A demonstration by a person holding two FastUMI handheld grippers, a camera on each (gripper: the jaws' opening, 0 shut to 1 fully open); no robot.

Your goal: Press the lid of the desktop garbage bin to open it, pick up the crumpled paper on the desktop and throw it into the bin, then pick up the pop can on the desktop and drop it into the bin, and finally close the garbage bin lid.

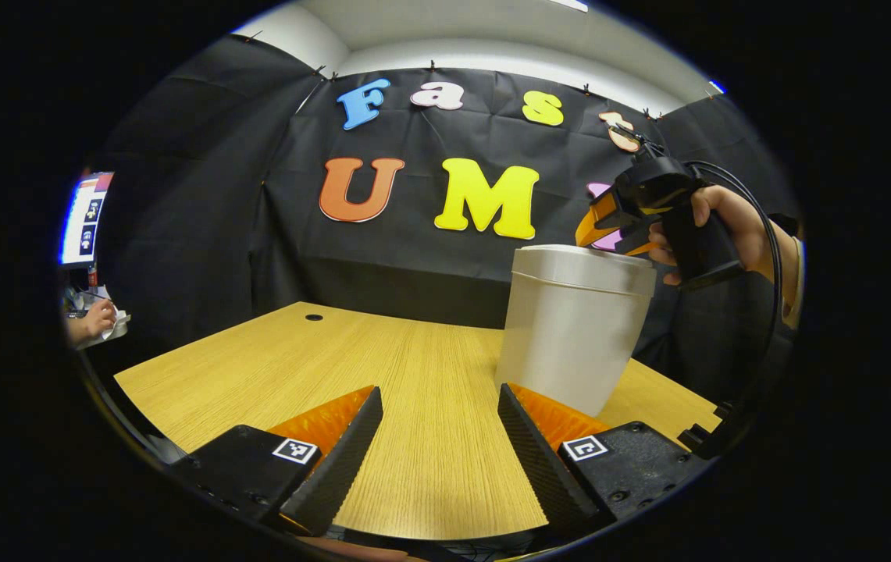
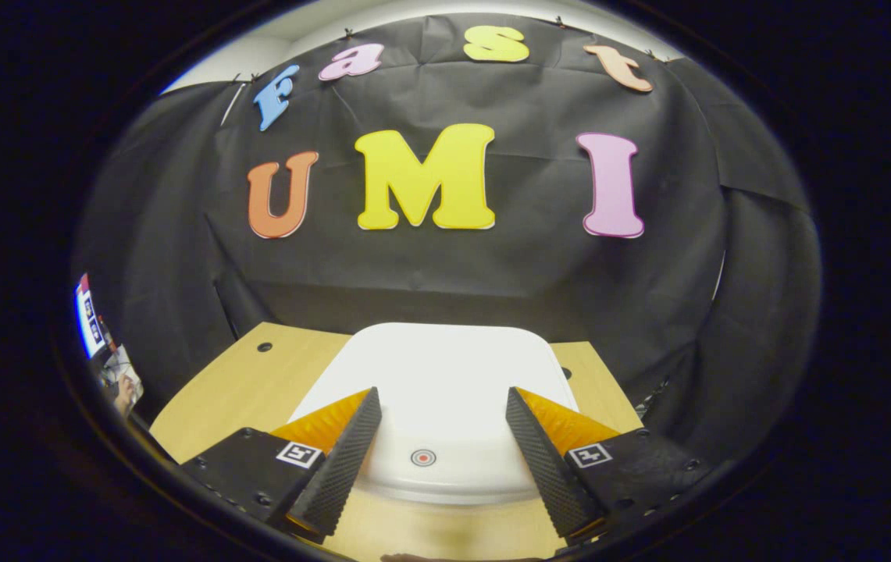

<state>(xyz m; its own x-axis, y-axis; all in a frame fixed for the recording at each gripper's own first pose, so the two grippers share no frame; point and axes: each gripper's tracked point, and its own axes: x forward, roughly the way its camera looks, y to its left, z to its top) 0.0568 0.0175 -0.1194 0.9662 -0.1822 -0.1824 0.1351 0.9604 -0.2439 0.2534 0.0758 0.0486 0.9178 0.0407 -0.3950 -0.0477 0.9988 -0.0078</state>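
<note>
Both tools sit apart and empty, so I'd bring the right tool (image 2: pixel 440 437) straight down onto the red-ringed button (image 2: pixel 423 457) of the white plastic bin lid (image 2: pixel 445 359).

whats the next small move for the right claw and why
Probably lower the right claw straight onto the lid. The bin is shut, the claw hovers open above it with the round mark between its fingers, and no paper or can lies on the desk.

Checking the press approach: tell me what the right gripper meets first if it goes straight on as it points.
Probably the white plastic bin's closed lid: the right gripper is open, hovering above it and angled toward the lid's top. Depth is unclear.
</note>
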